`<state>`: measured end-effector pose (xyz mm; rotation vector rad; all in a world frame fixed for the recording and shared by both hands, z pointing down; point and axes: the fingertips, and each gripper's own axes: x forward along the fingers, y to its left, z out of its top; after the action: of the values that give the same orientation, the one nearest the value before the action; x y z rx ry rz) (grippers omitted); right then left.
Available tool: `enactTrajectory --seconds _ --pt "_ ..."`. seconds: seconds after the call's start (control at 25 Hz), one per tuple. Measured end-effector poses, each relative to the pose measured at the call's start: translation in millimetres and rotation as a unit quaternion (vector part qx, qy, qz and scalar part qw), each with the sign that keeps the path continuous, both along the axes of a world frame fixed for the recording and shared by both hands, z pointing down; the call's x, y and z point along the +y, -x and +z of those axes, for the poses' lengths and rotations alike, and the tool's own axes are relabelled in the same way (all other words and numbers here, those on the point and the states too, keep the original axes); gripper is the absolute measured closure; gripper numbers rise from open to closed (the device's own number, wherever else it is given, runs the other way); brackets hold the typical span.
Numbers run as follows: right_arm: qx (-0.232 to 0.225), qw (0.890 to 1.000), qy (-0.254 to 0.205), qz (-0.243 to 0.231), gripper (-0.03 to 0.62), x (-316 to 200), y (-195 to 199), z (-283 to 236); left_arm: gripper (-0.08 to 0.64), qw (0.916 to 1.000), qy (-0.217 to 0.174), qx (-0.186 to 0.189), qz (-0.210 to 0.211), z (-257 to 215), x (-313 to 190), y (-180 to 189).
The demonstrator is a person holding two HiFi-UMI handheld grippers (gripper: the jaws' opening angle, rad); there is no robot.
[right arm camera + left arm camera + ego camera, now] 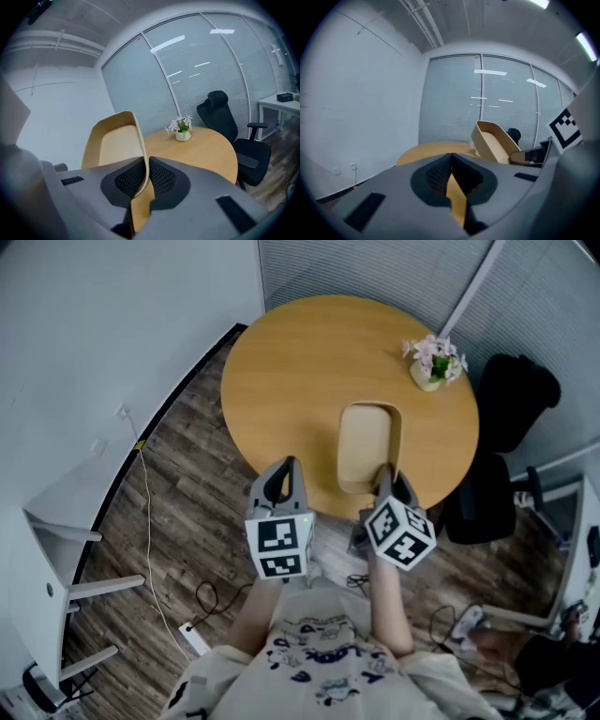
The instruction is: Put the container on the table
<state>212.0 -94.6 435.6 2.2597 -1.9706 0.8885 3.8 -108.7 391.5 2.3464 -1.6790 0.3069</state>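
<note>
Jaws on both grippers are closed: over the round wooden counter, the right gripper pinches the near rim of the tan container, holding it tilted above the counter's near edge, the left gripper just beside it grips nothing, and a small flowerpot stands farther back.

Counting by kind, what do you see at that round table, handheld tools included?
Wooden container: 1
Flower pot: 1
Tools: 2 (left tool, right tool)
Total: 4
</note>
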Motion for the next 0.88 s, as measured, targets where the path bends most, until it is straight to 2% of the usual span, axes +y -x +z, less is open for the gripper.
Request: enactTrajectory --seconds 0.88 --pt "0.003 0.998 0.025 0.053 0.568 -134.8 -4.2 16.7 0.557 0.9984 0.022 0.006 0.051 18.8 -158.8 -3.0"
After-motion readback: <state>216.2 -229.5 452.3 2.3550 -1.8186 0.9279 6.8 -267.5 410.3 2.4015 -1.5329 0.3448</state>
